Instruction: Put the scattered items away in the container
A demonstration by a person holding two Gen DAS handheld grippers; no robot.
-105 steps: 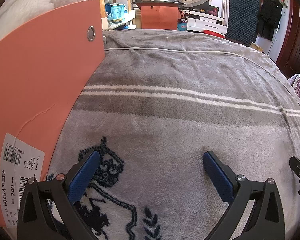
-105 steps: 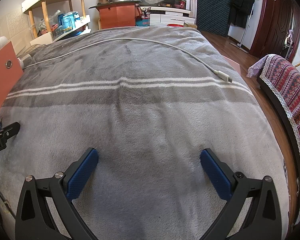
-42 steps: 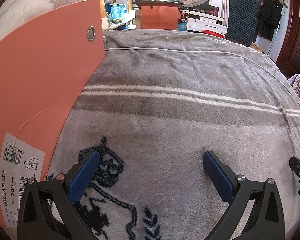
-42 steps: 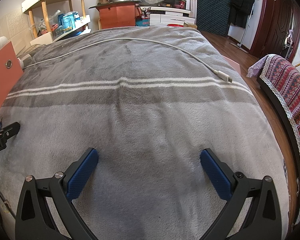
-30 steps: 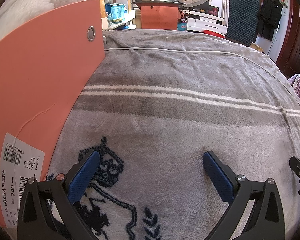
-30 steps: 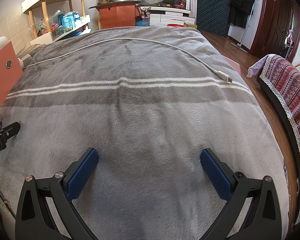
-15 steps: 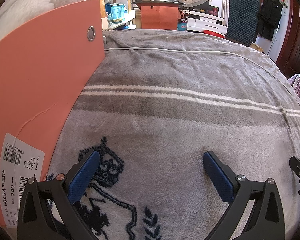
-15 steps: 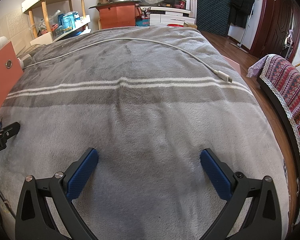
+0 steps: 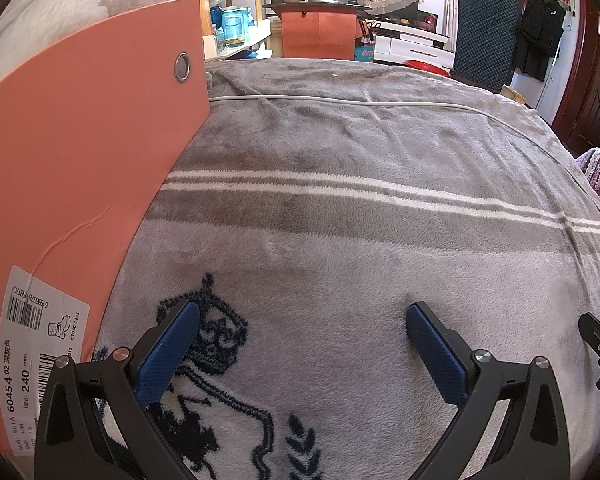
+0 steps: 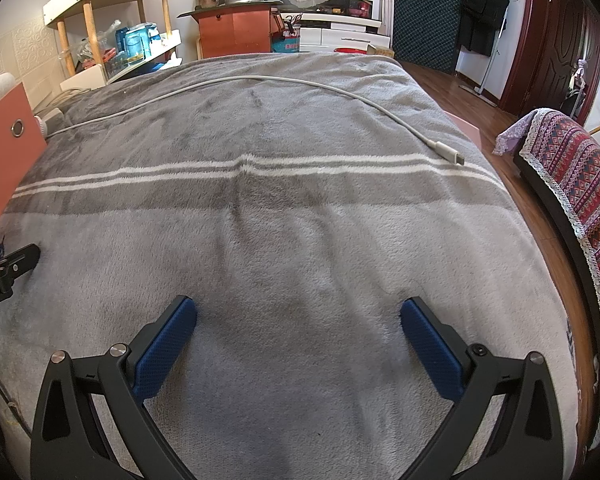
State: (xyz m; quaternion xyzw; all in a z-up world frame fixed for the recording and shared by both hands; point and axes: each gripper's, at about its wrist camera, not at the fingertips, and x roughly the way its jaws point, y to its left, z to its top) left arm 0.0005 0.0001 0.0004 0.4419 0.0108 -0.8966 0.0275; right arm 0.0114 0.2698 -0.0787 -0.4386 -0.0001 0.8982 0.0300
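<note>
Left gripper (image 9: 302, 314) and right gripper (image 10: 298, 308): jaws spread, empty. White cable (image 10: 284, 80) lies across the far blanket (image 10: 300, 240), beside the orange box (image 9: 80, 168). Risk: thin cable slipping between pads

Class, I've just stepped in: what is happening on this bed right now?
A person holds two blue-padded grippers low over a grey fleece blanket. The left gripper and right gripper are both open and hold nothing. A long white charging cable lies across the far part of the blanket, untouched. A salmon-pink cardboard shoebox stands on the left. No tidying has begun.
</note>
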